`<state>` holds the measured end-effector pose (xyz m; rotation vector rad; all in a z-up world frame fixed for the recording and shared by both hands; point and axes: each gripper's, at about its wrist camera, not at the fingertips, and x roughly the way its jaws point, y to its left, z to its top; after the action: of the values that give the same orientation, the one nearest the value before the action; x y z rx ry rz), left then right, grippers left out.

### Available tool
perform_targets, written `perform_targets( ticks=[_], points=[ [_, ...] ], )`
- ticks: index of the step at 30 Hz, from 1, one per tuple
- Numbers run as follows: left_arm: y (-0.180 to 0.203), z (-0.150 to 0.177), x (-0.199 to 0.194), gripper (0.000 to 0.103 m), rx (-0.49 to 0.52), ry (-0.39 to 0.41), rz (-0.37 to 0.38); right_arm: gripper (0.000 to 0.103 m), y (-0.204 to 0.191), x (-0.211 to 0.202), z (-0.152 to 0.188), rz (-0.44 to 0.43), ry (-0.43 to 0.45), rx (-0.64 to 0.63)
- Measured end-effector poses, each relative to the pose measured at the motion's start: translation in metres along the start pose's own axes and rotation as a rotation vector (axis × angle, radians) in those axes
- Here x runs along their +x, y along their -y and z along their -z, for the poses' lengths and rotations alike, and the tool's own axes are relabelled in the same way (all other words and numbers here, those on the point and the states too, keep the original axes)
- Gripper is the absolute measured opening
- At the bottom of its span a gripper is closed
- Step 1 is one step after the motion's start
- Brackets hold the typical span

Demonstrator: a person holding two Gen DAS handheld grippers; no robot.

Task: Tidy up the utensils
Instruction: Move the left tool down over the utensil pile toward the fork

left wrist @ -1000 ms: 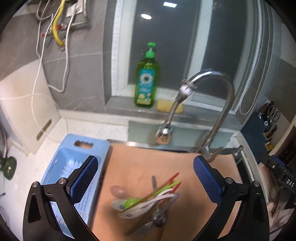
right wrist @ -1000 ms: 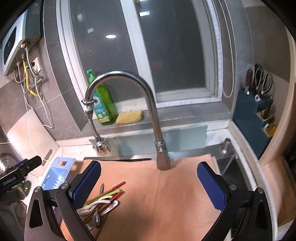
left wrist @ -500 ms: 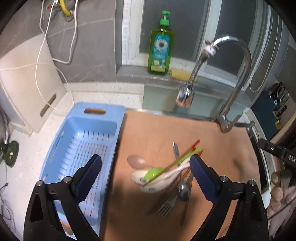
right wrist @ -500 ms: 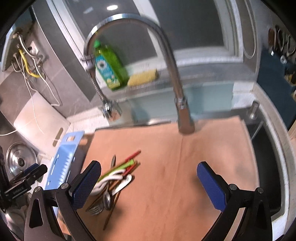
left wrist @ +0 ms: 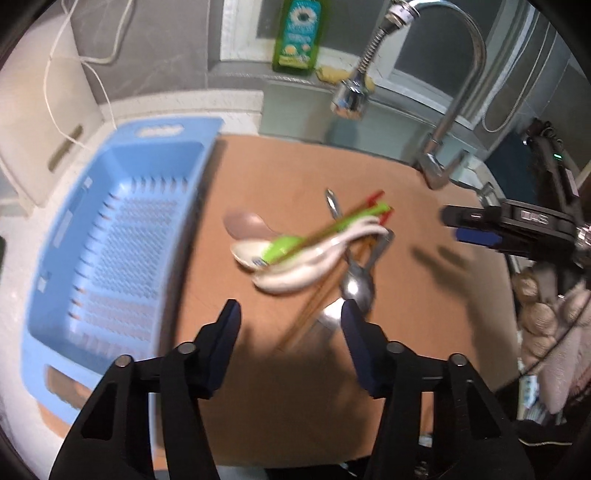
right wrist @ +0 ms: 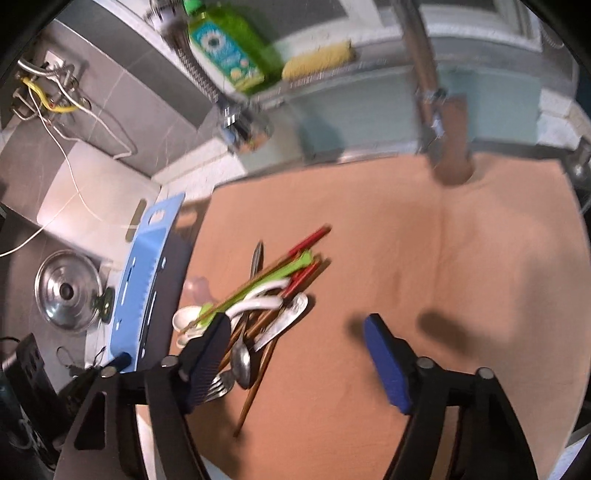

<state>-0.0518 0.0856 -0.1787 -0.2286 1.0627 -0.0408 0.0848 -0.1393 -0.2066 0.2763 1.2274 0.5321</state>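
A pile of utensils [left wrist: 314, 251] lies on the brown board [left wrist: 280, 398]: white ceramic spoons, a green spoon, a pink spoon, red-tipped chopsticks, a metal spoon and a fork. My left gripper [left wrist: 290, 317] hangs just short of the pile's near end. Its jaws are closing, with chopstick ends and the fork between them, and the pads touch nothing. In the right wrist view the pile [right wrist: 266, 306] sits by the left finger [right wrist: 207, 354] of my right gripper [right wrist: 295, 325]. Its jaws are closing too, with nothing held. An empty blue basket [left wrist: 110, 240] stands left of the board.
A chrome faucet [left wrist: 443, 147] with a hanging spray head [left wrist: 351, 96] rises behind the board. A green soap bottle [left wrist: 297, 33] and a yellow sponge [right wrist: 317, 59] rest on the sill. A white board [left wrist: 48, 122] leans at the left; a pot lid [right wrist: 68, 291] lies beyond the basket.
Both grippers have sunk toward the utensil pile and tipped downward. Their jaws have narrowed from wide open. The pile and the basket have not moved.
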Motion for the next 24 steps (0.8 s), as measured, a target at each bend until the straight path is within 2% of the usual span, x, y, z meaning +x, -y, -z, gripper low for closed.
perform_targets(
  ticks=[3, 5, 7, 10, 12, 13, 14, 17, 20, 24],
  points=[
    [0.012, 0.010, 0.012, 0.045, 0.007, -0.038, 0.049, 0.052, 0.000, 0.019, 0.001, -0.039, -0.071, 0.026],
    [0.021, 0.015, 0.021, 0.040, 0.014, -0.052, 0.073, 0.049, -0.001, 0.029, 0.000, -0.051, -0.099, 0.031],
    [0.029, 0.018, 0.029, 0.038, 0.015, -0.061, 0.099, 0.047, -0.003, 0.039, -0.003, -0.051, -0.124, 0.025],
    [0.033, 0.020, 0.035, 0.037, 0.027, -0.058, 0.095, 0.042, -0.003, 0.052, -0.004, -0.067, -0.174, 0.045],
    [0.031, 0.023, 0.037, 0.034, 0.031, -0.067, 0.092, 0.036, -0.003, 0.060, -0.002, -0.086, -0.207, 0.059],
    [0.029, 0.026, 0.038, 0.030, 0.028, -0.073, 0.093, 0.034, -0.002, 0.063, 0.000, -0.089, -0.219, 0.063],
    [0.026, 0.025, 0.038, 0.026, 0.029, -0.075, 0.085, 0.032, -0.002, 0.065, 0.001, -0.087, -0.224, 0.064],
    [0.018, 0.022, 0.041, 0.025, 0.026, -0.065, 0.053, 0.030, -0.003, 0.071, -0.002, -0.090, -0.222, 0.066],
    [0.010, 0.014, 0.046, 0.019, 0.003, -0.056, 0.063, 0.021, -0.009, 0.077, -0.006, -0.099, -0.230, 0.046],
    [0.015, 0.005, 0.056, 0.019, 0.027, -0.057, 0.049, 0.016, -0.022, 0.088, -0.012, -0.086, -0.238, -0.008]
  ],
)
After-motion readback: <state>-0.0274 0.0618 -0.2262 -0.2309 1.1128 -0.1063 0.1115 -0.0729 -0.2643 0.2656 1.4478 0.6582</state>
